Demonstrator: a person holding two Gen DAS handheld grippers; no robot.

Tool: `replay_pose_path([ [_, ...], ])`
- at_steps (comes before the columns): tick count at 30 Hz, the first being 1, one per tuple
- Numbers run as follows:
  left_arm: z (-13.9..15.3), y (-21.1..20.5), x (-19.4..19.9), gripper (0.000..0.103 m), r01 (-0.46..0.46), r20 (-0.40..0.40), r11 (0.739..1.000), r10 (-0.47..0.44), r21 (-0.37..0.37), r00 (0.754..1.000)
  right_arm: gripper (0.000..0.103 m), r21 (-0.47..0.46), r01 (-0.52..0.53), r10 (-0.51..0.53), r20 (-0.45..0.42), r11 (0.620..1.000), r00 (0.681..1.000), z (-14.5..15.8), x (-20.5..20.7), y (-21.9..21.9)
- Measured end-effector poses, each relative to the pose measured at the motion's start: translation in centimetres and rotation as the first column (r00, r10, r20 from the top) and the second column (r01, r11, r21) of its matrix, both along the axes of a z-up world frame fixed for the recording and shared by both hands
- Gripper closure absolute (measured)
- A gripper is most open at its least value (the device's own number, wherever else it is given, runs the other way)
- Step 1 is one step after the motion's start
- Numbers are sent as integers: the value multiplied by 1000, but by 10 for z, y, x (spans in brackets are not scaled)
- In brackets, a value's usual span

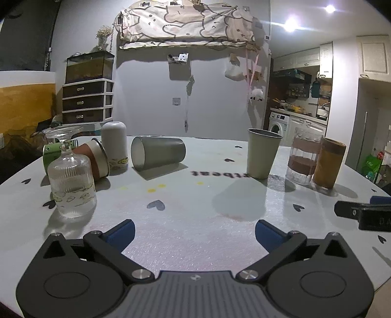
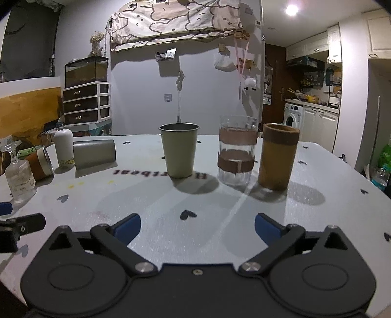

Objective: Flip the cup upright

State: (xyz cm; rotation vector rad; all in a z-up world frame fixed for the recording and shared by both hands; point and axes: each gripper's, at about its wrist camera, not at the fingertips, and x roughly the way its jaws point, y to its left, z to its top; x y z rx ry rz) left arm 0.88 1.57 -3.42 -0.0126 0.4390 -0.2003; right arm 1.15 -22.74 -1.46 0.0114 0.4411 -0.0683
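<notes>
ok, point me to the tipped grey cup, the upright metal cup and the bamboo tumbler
tipped grey cup [image 1: 161, 152], left wrist view, side wall.
upright metal cup [image 2: 179, 153], right wrist view, side wall.
bamboo tumbler [image 2: 277, 161], right wrist view, body.

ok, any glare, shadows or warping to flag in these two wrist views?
Left wrist: two ceiling lights flare at top right; the beige cup casts a broad soft shadow toward the camera. Right wrist: one flaring light; fisheye bows the table edge. Both dim but sharp.
</notes>
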Motion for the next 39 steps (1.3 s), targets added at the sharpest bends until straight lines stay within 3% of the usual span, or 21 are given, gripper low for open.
replay_pose_path([
  [39,-3,-3,-4,0,-1,5,1000,0,20,1000,0,-5,34,-34,10,999,999,-9,-15,5],
])
